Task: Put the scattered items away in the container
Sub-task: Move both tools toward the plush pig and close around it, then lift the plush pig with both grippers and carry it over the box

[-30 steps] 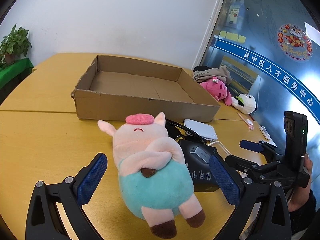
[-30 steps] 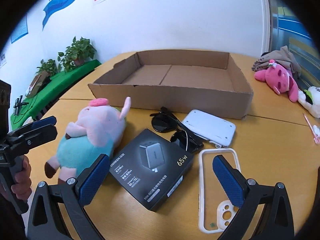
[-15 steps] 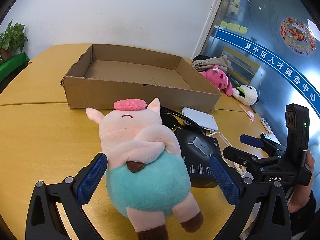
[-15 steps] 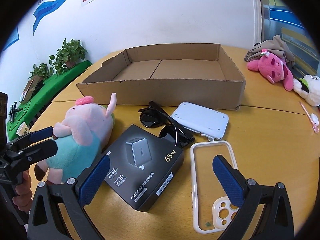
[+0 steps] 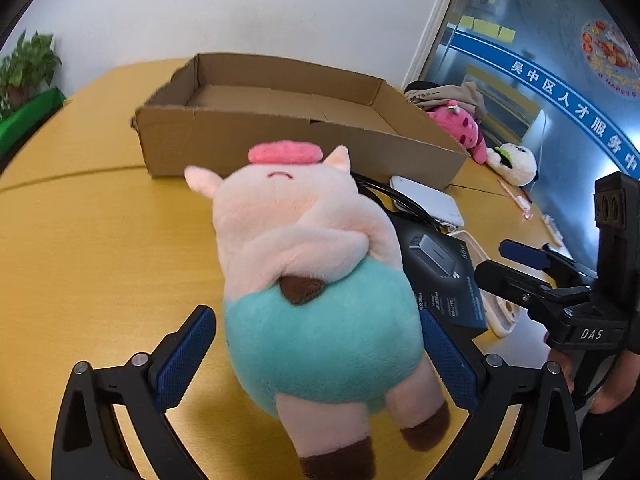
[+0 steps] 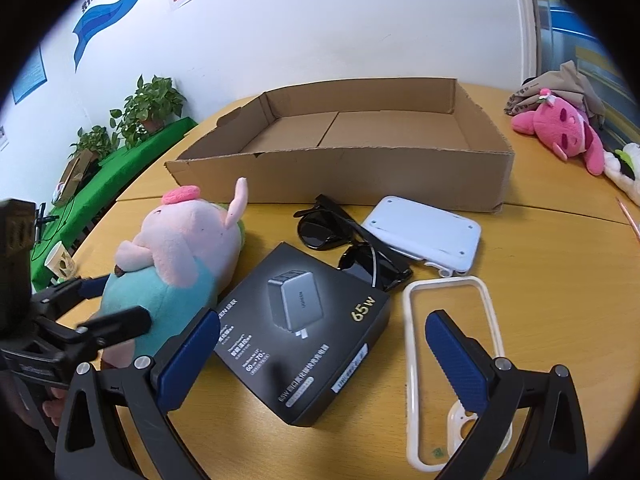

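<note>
A pink pig plush [image 5: 316,280] in teal trousers lies on the wooden table; it also shows in the right wrist view [image 6: 176,264]. My left gripper [image 5: 316,356] is open, its jaws either side of the pig's teal belly. My right gripper [image 6: 324,356] is open above a black charger box [image 6: 300,328] and a clear phone case [image 6: 452,352]. Black sunglasses [image 6: 344,240] and a white flat device [image 6: 424,236] lie in front of the empty cardboard box [image 6: 360,160], which also shows in the left wrist view [image 5: 280,136].
A pink plush [image 6: 560,132] and a white plush [image 5: 512,162] lie at the table's right, by a bundle of cloth [image 6: 560,84]. Potted plants [image 6: 148,104] stand on a green surface to the left. A paper cup [image 6: 60,264] sits beyond the table's left edge.
My left gripper has moved forward so that the pig's belly now sits between its open jaws. My right gripper has come lower and closer over the charger box and phone case.
</note>
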### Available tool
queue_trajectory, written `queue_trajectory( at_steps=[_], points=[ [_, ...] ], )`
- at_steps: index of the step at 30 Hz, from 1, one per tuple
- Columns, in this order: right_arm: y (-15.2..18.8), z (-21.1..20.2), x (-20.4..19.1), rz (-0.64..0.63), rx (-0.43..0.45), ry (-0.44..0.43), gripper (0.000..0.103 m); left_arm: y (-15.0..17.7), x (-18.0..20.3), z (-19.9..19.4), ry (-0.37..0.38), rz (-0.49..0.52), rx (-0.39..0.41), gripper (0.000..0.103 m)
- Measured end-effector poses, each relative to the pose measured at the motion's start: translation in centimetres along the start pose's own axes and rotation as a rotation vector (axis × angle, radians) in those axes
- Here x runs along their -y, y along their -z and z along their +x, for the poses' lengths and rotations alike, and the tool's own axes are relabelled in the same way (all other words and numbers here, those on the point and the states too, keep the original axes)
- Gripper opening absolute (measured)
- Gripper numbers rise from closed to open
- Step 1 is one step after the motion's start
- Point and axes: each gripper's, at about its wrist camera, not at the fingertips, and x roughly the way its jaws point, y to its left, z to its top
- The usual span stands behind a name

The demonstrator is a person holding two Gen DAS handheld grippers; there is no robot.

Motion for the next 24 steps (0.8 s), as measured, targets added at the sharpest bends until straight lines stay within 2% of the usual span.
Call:
queue_trajectory(
  at_steps=[9, 13, 17, 22, 24],
  points=[
    [-1.8, 0.6, -2.4, -0.042, 0.003, -0.112, 0.102, 0.4, -0.1, -0.1, 0.033, 0.032, 0.001, 0.091],
    [-3.8, 1.8, -4.2, -0.057, -0.007, -0.202, 0.102, 0.8, -0.3, -0.3, 0.047, 0.045, 0.01, 0.088],
    [-4.9, 4.4, -6.9, -0.083, -0.09, -0.271, 0.102, 1.0, -0.4, -0.5, 0.058, 0.045, 0.018, 0.087],
    [-3.6, 7.2, -10.2, -0.151, -0.191, -0.328, 0.099, 1.2, -0.6, -0.7, 0.076, 0.053, 0.022, 0.084],
    [-3.3, 7.7, -10.2, -0.123, -0.202, -0.352, 0.098, 1.2, -1.0, -0.7, 0.098, 0.038, 0.028, 0.083]
  ],
)
